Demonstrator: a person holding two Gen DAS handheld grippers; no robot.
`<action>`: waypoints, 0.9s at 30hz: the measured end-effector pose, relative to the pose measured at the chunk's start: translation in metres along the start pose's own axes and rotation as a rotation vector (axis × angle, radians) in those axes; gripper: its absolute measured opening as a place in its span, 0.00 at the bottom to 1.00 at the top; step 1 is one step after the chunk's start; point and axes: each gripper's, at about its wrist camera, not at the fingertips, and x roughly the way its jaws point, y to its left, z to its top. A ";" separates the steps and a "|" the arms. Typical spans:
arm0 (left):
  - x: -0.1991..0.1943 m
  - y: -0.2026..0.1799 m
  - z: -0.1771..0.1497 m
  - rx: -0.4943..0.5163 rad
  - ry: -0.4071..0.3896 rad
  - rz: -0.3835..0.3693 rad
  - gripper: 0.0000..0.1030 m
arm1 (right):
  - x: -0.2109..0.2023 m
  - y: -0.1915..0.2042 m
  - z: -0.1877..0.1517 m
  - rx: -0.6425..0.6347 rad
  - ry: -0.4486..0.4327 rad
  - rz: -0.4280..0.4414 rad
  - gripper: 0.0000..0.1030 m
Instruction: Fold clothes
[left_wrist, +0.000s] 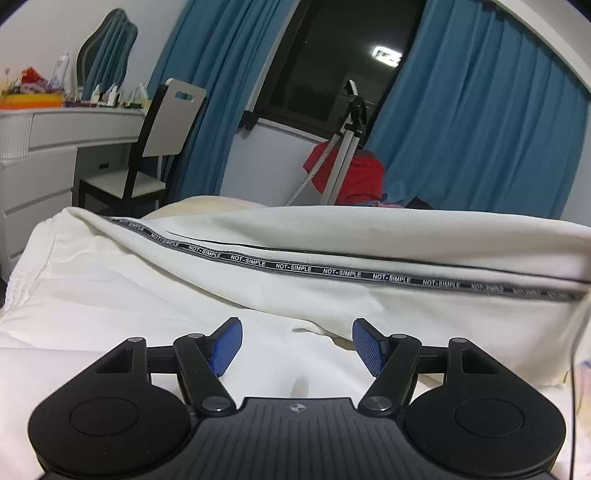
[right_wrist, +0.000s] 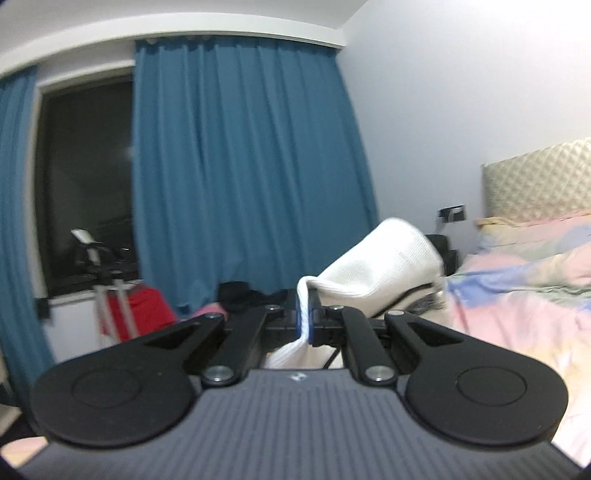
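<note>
The left gripper (left_wrist: 297, 341) hangs just above the white garment (left_wrist: 332, 258), its blue pads (left_wrist: 229, 345) spread well apart with nothing between them; only the pale cloth lies under the gap. Directly ahead of the fingers the garment rises in a long fold across the whole width of the view, and a grey tape stripe (left_wrist: 343, 273) printed with the words NOT-SIMPLE runs along it from upper left down to the right. Beyond the fold, ahead and slightly right, a silver stand (left_wrist: 347, 147) leans against a red cloth (left_wrist: 364, 181). Farther off to the left stand a chair (left_wrist: 155, 147) and a white dressing table (left_wrist: 55, 140) crowded with bottles. Blue curtains (left_wrist: 480, 122) frame a dark window (left_wrist: 332, 62) at the back.

The right gripper (right_wrist: 306, 314) is pressed together on a ribbed white edge of the garment (right_wrist: 380, 262), which is pinched between its pads and lifted. The cloth drapes up and away to the right of the fingers, and a strip of it hangs down below them. To the right of this gripper lies a bed with pastel bedding (right_wrist: 524, 295), pink, blue and yellow, with a quilted headboard (right_wrist: 539, 177) behind it. Ahead and to the left, a dark heap of clothes (right_wrist: 251, 291) lies near the foot of the curtain. This view is slightly blurred.
</note>
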 end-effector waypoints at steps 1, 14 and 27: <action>0.001 -0.003 0.000 0.016 -0.002 0.006 0.66 | 0.015 0.003 -0.004 -0.006 0.011 -0.032 0.06; 0.074 -0.011 -0.017 0.142 0.057 0.066 0.66 | 0.255 0.024 -0.130 -0.056 0.370 -0.242 0.07; 0.096 -0.014 -0.026 0.210 0.105 0.056 0.67 | 0.195 -0.048 -0.141 0.222 0.478 -0.027 0.59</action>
